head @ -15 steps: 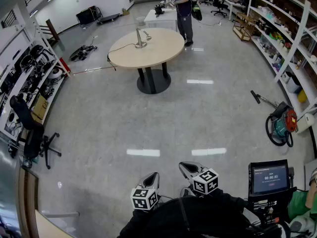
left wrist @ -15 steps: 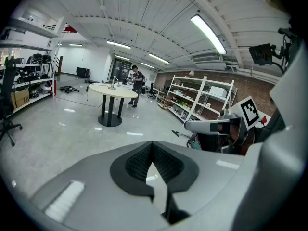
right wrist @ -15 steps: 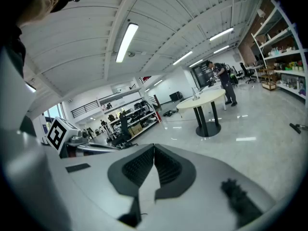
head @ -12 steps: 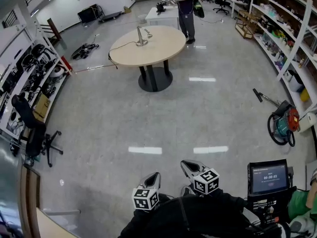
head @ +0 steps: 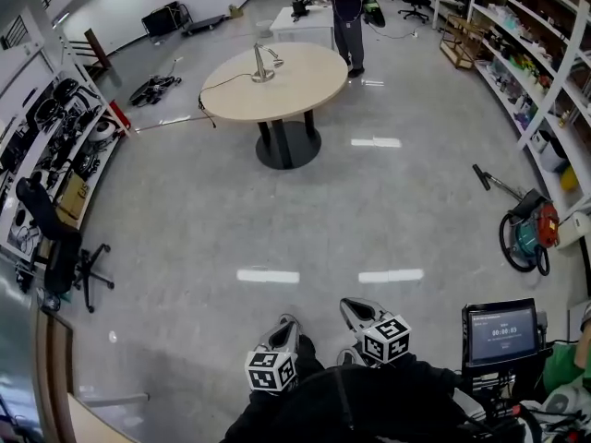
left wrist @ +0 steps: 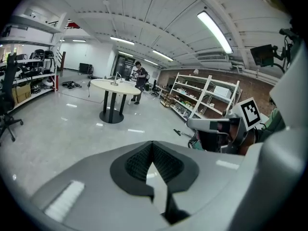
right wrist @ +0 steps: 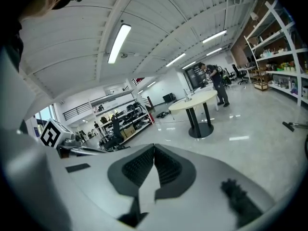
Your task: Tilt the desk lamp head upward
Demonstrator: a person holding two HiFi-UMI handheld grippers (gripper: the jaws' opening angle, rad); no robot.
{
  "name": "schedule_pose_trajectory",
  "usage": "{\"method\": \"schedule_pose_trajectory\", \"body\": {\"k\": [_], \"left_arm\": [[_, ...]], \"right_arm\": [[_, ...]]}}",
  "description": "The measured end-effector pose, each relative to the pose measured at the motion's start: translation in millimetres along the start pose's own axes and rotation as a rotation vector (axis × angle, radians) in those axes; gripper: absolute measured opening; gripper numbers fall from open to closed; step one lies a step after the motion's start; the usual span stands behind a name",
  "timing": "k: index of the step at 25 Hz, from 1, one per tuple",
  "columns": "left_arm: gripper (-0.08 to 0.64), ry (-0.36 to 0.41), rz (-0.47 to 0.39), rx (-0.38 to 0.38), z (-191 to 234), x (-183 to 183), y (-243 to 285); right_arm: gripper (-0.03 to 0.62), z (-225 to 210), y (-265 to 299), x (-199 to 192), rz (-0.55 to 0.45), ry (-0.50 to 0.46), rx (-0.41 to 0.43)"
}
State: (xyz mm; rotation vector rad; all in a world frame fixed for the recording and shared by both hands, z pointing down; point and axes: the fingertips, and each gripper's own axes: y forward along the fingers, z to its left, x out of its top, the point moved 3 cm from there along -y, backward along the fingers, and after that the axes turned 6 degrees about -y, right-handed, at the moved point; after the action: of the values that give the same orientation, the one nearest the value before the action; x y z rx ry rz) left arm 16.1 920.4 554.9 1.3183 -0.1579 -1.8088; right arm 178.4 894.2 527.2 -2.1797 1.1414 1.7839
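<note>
A desk lamp (head: 261,74) stands on the round table (head: 305,86).

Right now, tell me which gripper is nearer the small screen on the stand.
Right. The right gripper sits left of the screen in the head view; the left gripper is farther left, beyond the right one.

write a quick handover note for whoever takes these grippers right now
Left tool: shut, empty. Right tool: shut, empty. Both are held low, near the body.
The desk lamp stands on the round table across the open floor, well out of reach. A person stands beyond the table.
Done: nothing; the lamp is untouched.
Left: walk to the table, grip the lamp head, tilt it upward.
</note>
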Motion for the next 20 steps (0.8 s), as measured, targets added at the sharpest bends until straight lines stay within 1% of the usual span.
{"method": "schedule_pose_trajectory", "body": {"k": [4,9,14,20], "left_arm": [[0.006,0.01,0.004,-0.046,26,32,42],[0.006,0.016,-0.011,-0.099,77,87,76],[0.006,0.009,-0.016,-0.131,131,140,97],[0.006,-0.026,0.003,-0.159,192,174,119]], "right_arm": [[0.005,-32,40,18,0.01,0.003,-0.051],[0.005,-47,105,43,0.023,0.04,-0.101],[0.005,-48,174,78,0.044,0.032,-0.118],[0.005,-45,240,101,0.072,0.024,-0.134]]}}
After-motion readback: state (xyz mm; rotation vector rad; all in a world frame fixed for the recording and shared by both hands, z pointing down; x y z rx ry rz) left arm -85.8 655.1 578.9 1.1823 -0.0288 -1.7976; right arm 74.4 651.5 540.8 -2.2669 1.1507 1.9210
